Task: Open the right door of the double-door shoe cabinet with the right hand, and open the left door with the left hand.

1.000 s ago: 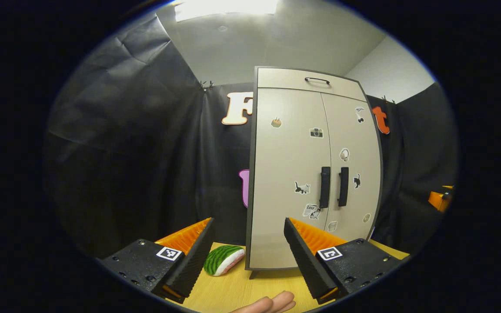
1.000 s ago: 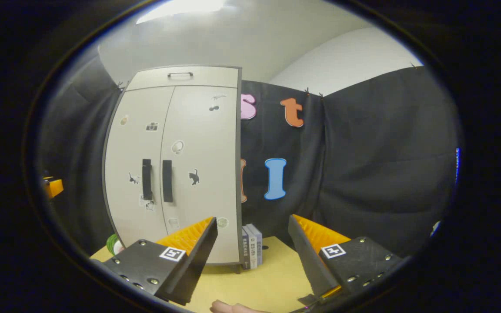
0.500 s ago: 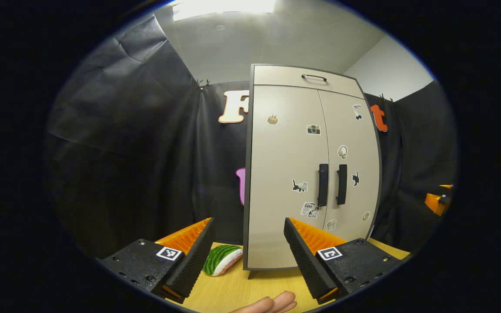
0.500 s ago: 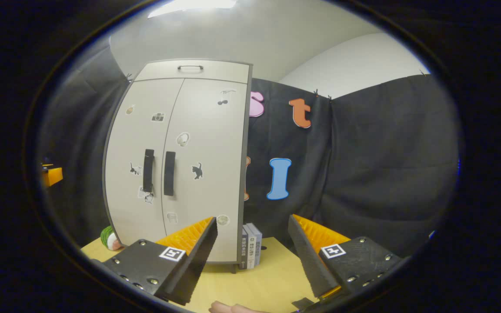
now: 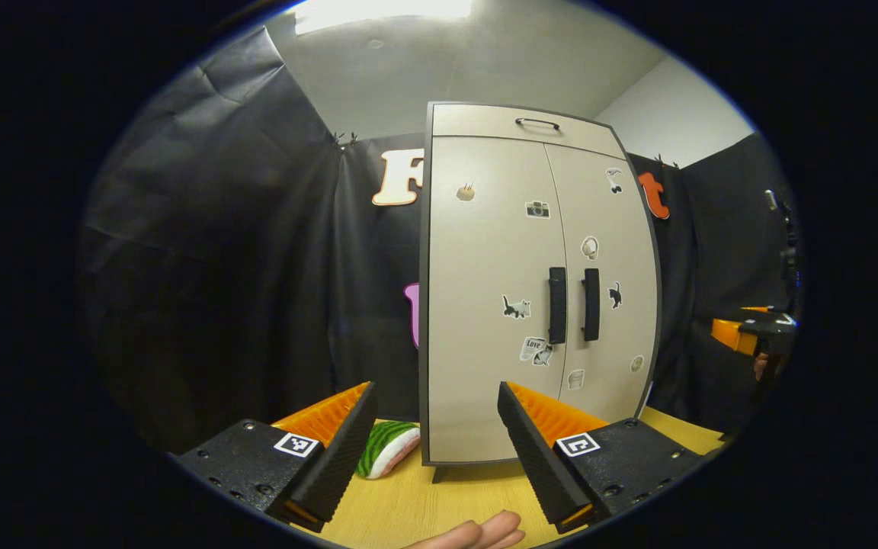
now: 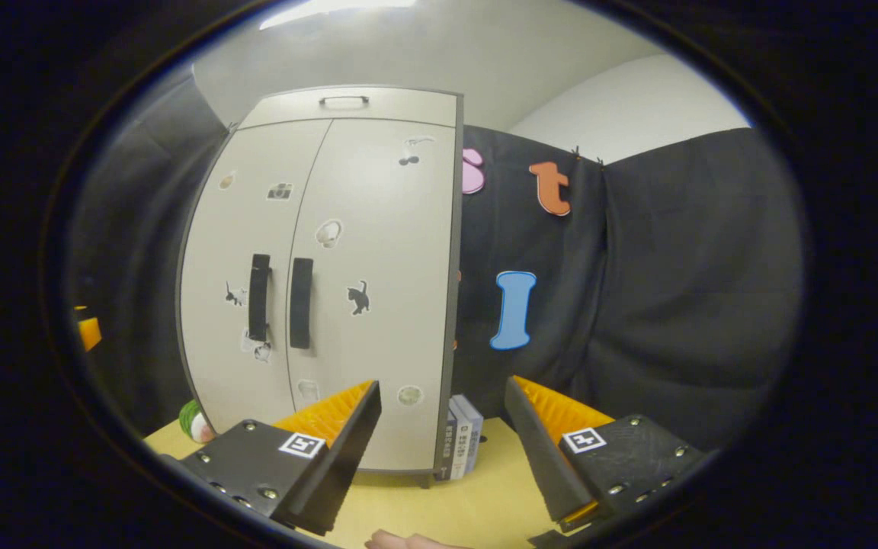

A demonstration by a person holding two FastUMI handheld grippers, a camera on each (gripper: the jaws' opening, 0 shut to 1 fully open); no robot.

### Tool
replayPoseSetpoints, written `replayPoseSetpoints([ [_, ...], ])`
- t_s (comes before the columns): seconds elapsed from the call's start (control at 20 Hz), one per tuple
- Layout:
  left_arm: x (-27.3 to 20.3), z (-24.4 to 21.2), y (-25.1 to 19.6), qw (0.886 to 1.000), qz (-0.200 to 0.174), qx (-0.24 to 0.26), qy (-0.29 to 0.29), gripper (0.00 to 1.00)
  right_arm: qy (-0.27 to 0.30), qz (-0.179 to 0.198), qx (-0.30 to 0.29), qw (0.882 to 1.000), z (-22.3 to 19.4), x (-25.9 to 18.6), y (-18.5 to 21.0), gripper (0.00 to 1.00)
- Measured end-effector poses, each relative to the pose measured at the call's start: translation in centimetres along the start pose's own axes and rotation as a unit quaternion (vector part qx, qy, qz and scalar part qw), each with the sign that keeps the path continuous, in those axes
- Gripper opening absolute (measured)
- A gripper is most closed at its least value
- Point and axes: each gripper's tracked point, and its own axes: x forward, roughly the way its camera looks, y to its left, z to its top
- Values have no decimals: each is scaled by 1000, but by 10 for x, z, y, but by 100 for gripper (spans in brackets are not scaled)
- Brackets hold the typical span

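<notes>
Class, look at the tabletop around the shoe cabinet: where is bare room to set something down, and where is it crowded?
Free: the table in front of the cabinet, nearest the grippers. Crowded: the watermelon toy lies by the cabinet's left foot and books stand against its right side.

shoe cabinet [image 5: 485, 305]: smooth matt panels, flat paper-like stickers on both doors. door handles [image 6: 301, 303]: dark, dull plastic look. table [image 5: 424, 511]: light wood-grain surface, low sheen. watermelon-slice toy [image 5: 386, 447]: soft, cloth-like. booth wall [image 6: 675, 267]: creased matt cloth.
</notes>
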Motion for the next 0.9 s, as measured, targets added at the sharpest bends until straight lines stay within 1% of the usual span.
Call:
replayPoseSetpoints([
  [0.05,-1,-4,-1,1000,-2,-3,5,97,-1,7,5,1000,5,11,8,98],
  [0.1,-1,-9,-1,1000,-5,-4,9,98,-2,14,10,1000,11,23,17,94],
  [0.15,-2,-11,-1,1000,-8,-3,12,98,-2,23,15,1000,18,36,27,94],
  [0.2,-3,-14,-2,1000,-9,2,12,98,0,34,19,999,23,50,39,97],
  [0.25,-5,-13,-1,1000,-10,10,8,98,1,51,20,998,27,61,54,94],
  [0.35,-9,-16,5,1000,-2,24,6,98,14,79,27,996,32,82,87,94],
  [0.4,-12,-17,8,1000,4,18,6,97,22,96,33,995,32,89,103,98],
  [0.55,-23,-23,9,1000,3,1,4,98,36,121,54,991,33,114,146,98],
  [0.6,-28,-24,11,1000,3,2,-1,98,38,126,55,990,32,122,158,94],
  [0.65,-32,-26,12,1000,1,9,-5,98,40,130,52,989,31,130,170,94],
  [0.7,-36,-28,13,1000,-3,13,-6,98,37,140,43,989,30,138,183,98],
  [0.75,-38,-31,14,1000,-7,13,-6,98,43,139,31,989,25,144,191,94],
  [0.8,-42,-33,17,1000,-8,11,-6,98,51,134,20,989,20,146,197,98],
  [0.9,-44,-35,27,1000,-4,7,-7,97,42,119,-2,992,19,155,204,98],
])
